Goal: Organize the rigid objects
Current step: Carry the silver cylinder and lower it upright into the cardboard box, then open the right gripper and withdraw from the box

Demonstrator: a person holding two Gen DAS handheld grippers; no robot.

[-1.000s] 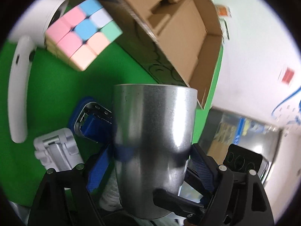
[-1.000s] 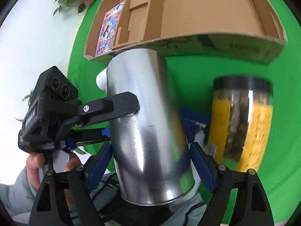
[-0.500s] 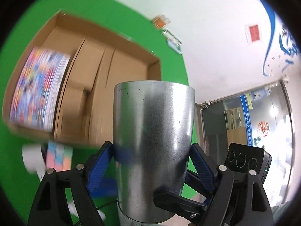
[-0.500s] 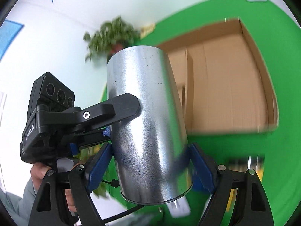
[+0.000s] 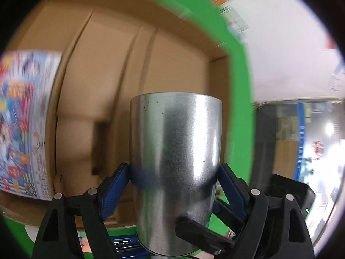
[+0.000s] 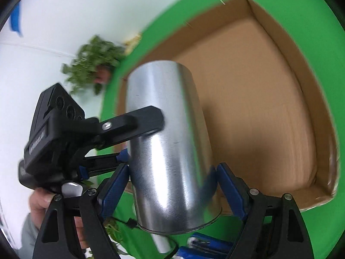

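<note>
Gripping from both sides, the left claw (image 5: 173, 180) and the right claw (image 6: 171, 181) share one load: a plain metal cylinder (image 5: 175, 164), held between them in the air. Each claw stands wide because the cylinder is wide; in both wrist views the blue pads (image 5: 116, 186) press against its lower wall, so neither claw is free. The right claw's jaws have just been closing a little, with the cylinder between them, which reads as a firmer squeeze on a smooth, slippery surface. In the right wrist view one black finger of the left claw lies across the cylinder's upper side, and a hand (image 6: 43, 200) grips that tool's handle below. Two grips from crossing directions likely keep the smooth can from rotating or sliding.

Beyond the cylinder lies an open cardboard box (image 6: 269, 112) on the green desk (image 6: 291, 13), and the cylinder hangs above its bare floor, not yet set down. A colourful printed booklet (image 5: 23, 125) lies flat at one end of the box, left of the folded flaps. My judgement is that the empty stretch beside it is where the cylinder goes. Blue items (image 6: 207, 246) wait on the desk outside the box, partly hidden.
</note>
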